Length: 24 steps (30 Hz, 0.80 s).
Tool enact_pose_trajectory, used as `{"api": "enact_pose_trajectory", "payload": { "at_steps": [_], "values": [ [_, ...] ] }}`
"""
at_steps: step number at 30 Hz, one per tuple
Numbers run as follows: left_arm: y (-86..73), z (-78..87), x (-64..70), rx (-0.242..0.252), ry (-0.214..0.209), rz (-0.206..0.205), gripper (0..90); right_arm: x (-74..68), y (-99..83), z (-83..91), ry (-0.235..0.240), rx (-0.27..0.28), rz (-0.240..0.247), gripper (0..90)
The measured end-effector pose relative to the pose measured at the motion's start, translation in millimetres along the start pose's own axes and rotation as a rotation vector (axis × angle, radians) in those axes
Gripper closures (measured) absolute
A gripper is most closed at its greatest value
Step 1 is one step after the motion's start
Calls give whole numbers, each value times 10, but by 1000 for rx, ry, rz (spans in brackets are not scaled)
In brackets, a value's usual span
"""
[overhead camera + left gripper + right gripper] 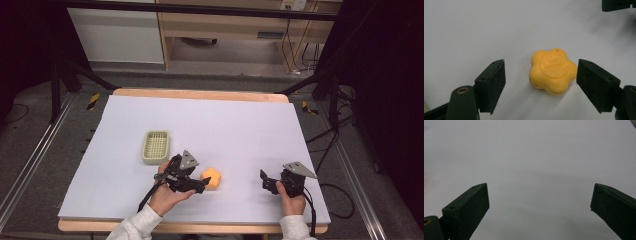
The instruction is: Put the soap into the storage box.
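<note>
A yellow flower-shaped block (212,178) lies on the white table sheet (225,125), near the front middle. My left gripper (204,180) is low at the block's left side. In the left gripper view its jaws stand open on either side of the block (552,71), the right pad (596,83) close to it and the left pad (492,83) well apart. My right gripper (266,181) hovers to the right of the block. Its jaws in the right gripper view are wide open (540,195) over bare sheet.
A small pale green basket (156,146) stands left of centre, just beyond the left gripper. The right gripper's jaw tip (617,5) shows at the top right of the left gripper view. The table's front edge (200,227) is close to both hands.
</note>
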<state>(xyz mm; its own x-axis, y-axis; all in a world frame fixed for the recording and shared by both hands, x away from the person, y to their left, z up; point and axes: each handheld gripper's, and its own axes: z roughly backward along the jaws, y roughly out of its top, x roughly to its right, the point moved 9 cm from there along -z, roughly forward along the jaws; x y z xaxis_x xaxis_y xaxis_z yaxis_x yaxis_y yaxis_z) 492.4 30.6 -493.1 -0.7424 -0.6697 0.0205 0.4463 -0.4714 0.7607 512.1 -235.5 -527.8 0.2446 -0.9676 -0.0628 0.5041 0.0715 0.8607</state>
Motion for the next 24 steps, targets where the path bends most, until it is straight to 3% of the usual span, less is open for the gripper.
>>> {"api": "enact_pose_trajectory", "payload": {
  "at_steps": [7, 15, 24],
  "values": [
    [-57, -99, 62, -58, -13, -17, 210, 0, 0, -5, -2, 0, 1, 24],
    [-57, -170, 111, -66, -25, -33, 191, -3, -2, 0, 3, -5, -4, 24],
    [-109, -303, 128, -116, -13, -46, 174, -7, -4, -3, 7, -5, -5, 24]
  ]
}}
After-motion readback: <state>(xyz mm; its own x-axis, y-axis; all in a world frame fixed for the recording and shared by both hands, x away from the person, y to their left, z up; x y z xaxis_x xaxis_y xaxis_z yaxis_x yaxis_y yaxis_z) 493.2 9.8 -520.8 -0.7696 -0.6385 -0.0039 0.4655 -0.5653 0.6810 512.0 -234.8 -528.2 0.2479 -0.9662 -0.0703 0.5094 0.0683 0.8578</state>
